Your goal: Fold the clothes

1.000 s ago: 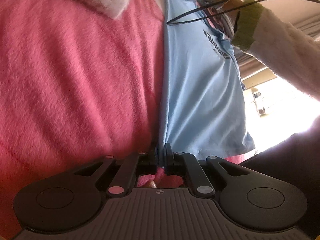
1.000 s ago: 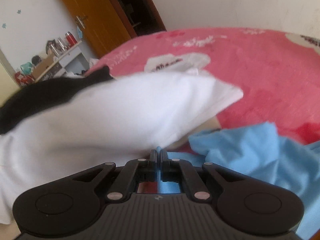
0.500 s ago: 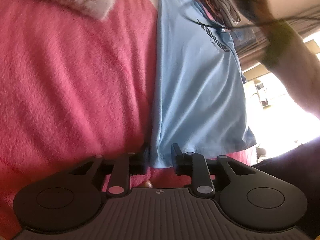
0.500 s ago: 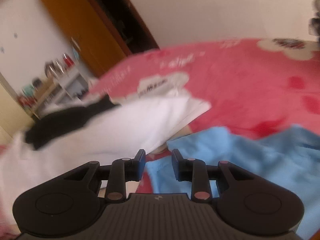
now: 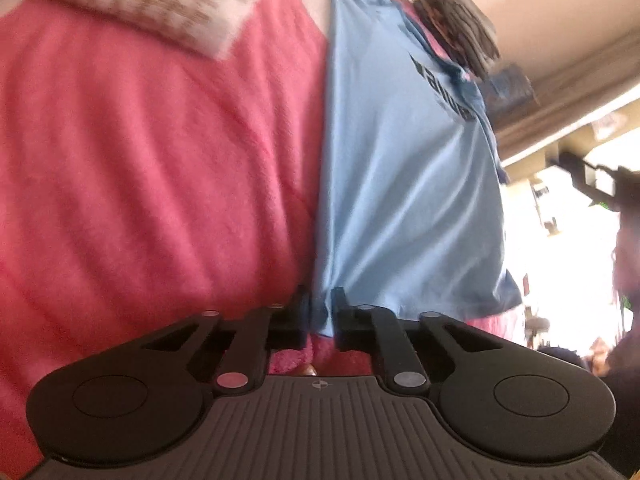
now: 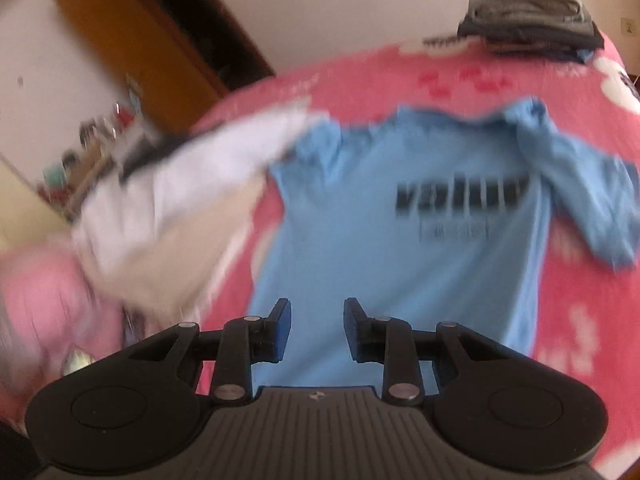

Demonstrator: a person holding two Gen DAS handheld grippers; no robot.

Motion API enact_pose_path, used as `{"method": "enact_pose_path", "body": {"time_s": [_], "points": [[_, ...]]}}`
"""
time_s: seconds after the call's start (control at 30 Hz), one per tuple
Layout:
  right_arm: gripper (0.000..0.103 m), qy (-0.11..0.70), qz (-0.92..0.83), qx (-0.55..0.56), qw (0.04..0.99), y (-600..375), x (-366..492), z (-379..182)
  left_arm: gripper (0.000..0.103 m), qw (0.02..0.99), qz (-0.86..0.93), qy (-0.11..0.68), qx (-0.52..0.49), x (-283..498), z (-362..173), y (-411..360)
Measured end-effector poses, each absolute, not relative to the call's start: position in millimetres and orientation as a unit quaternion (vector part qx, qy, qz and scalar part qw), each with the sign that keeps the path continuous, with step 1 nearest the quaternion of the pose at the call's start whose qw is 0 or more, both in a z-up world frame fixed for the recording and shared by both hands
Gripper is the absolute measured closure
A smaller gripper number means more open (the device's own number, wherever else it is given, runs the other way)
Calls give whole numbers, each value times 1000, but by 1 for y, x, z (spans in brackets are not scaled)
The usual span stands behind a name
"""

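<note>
Bed (image 6: 460,80) carries the blue shirt (image 6: 400,248) laid print-up and nearly flat; left tool (image 5: 319,312), having just closed, pinches its hem corner, right tool (image 6: 316,328) spread and empty above: recommend gripping the opposite corner before tensioning evenly.

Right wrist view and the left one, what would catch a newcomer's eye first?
The light blue T-shirt, spread print-up across the pink blanket, fills the middle of the view. The left gripper pinches its hem, while the right gripper hangs open above it. A stack of folded clothes sits at the bed's far corner.
</note>
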State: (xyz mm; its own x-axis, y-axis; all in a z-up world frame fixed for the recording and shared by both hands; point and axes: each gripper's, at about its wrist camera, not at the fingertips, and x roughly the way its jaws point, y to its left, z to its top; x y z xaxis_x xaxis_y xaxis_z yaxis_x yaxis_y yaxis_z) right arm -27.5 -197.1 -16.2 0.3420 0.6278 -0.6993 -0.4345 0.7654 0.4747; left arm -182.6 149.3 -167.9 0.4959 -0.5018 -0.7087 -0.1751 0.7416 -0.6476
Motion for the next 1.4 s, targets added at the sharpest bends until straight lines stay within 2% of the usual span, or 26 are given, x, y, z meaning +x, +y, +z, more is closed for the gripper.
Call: {"method": "enact_pose_path", "body": {"time_s": [0.13,0.2,0.27,0.33,0.4,0.6,0.93,0.97,1.0,1.03,1.07,1.13,1.23,1.27,1.3,1.37,1.4], "points": [[72,491,238,164,822,-242,-50,-33,99,799,-75,497,-330,-183,-156,155],[71,507,179,208,817,-271,-55,-43,96,814,-60,500,-289,-184,-144,152],[68,521,140,242,806,-294,-60,-54,82,832,-50,495,-247,-184,-133,148],[62,534,112,263,795,-305,-66,-67,78,853,-36,479,-206,-187,-121,145],[59,543,90,275,788,-313,-69,-79,77,869,-46,462,-171,-189,-109,142],[59,574,82,265,771,-307,-66,-111,73,883,-132,436,-116,-152,-97,90],[57,615,64,296,728,-304,-91,-130,72,861,-263,421,-109,-93,-131,-2],[62,616,63,297,727,-303,-92,-131,72,858,-269,423,-110,-90,-134,-5],[79,613,66,293,731,-303,-92,-129,72,856,-274,424,-111,-86,-137,-9],[89,609,68,289,735,-302,-92,-126,72,854,-278,425,-115,-83,-139,-11],[94,605,71,285,740,-301,-92,-123,72,852,-281,424,-120,-80,-140,-11],[94,607,84,262,746,-298,-89,-116,72,852,-278,426,-126,-75,-142,-9],[86,581,89,208,782,-301,-74,-91,72,850,-274,430,-133,-68,-147,-6],[69,562,88,206,796,-306,-65,-81,72,850,-273,430,-135,-67,-148,-4],[45,543,88,205,810,-311,-56,-71,72,849,-274,430,-136,-68,-149,-4],[31,498,75,233,832,-327,-28,-62,72,851,-274,428,-131,-69,-150,-6],[31,477,68,250,840,-335,-10,-60,72,852,-275,426,-127,-70,-150,-7]]}}
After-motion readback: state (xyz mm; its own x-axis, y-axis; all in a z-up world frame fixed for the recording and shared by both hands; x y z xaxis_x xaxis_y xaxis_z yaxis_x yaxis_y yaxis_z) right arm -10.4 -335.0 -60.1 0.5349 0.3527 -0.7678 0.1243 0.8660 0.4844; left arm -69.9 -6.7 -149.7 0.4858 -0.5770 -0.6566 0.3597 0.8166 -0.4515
